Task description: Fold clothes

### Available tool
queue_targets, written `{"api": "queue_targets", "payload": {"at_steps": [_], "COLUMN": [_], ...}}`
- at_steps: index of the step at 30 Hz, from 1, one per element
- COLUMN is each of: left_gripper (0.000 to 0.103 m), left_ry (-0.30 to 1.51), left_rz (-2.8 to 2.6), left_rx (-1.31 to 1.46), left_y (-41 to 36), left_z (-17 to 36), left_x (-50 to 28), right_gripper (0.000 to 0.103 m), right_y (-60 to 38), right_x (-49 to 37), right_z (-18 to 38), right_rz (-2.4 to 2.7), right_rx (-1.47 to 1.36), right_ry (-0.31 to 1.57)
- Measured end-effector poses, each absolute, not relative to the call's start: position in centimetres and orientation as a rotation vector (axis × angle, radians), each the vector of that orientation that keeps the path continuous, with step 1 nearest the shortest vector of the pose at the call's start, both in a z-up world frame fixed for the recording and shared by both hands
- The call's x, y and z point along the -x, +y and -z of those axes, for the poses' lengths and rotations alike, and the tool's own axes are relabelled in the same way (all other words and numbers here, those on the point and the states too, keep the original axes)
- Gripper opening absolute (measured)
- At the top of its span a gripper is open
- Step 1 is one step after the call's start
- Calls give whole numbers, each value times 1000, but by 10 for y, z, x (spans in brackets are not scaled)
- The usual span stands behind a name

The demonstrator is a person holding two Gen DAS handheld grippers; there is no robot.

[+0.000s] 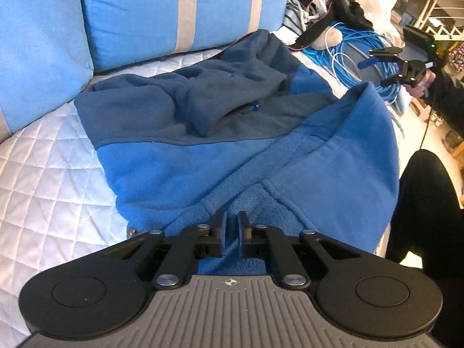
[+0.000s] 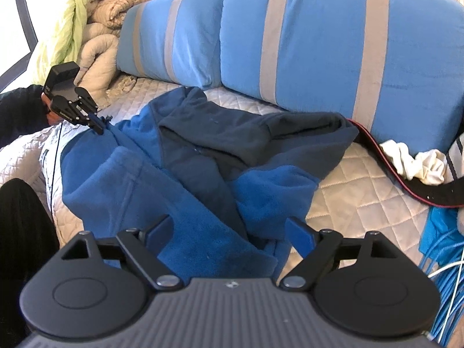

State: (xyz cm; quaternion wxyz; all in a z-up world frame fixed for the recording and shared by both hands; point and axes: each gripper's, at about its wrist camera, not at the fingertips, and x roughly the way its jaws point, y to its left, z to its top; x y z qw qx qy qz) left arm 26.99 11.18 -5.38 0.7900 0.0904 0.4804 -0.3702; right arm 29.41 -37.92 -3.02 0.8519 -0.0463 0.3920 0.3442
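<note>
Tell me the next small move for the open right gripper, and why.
Probably close the right gripper on the fleece jacket edge lying between its spread fingers. The left gripper is already pinched shut on the jacket's bright blue edge, and the jacket lies crumpled on the quilted bed cover, so a second grip looks needed before lifting to spread it.

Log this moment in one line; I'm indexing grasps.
left gripper: shut on fleece jacket | right gripper: open over it
</note>
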Motion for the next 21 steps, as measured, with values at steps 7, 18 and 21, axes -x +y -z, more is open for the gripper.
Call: {"api": "queue_targets", "payload": {"at_steps": [7, 18, 21], "left_gripper": [6, 4, 4], "left_ry": [960, 899, 903], "left_rz": [737, 655, 635], "left_rx": [-149, -127, -119], "left_y": [121, 134, 141], "left_z": [43, 33, 31], "left_x": [-265, -258, -257], "right_gripper": [91, 9, 5], "right_y": [-369, -336, -337], "right_x": [-308, -340, -333], "right_z": [32, 67, 58], "right_rz": [-796, -984, -975], "right_rx": [86, 83, 109], "right_ry": [796, 999, 939]}}
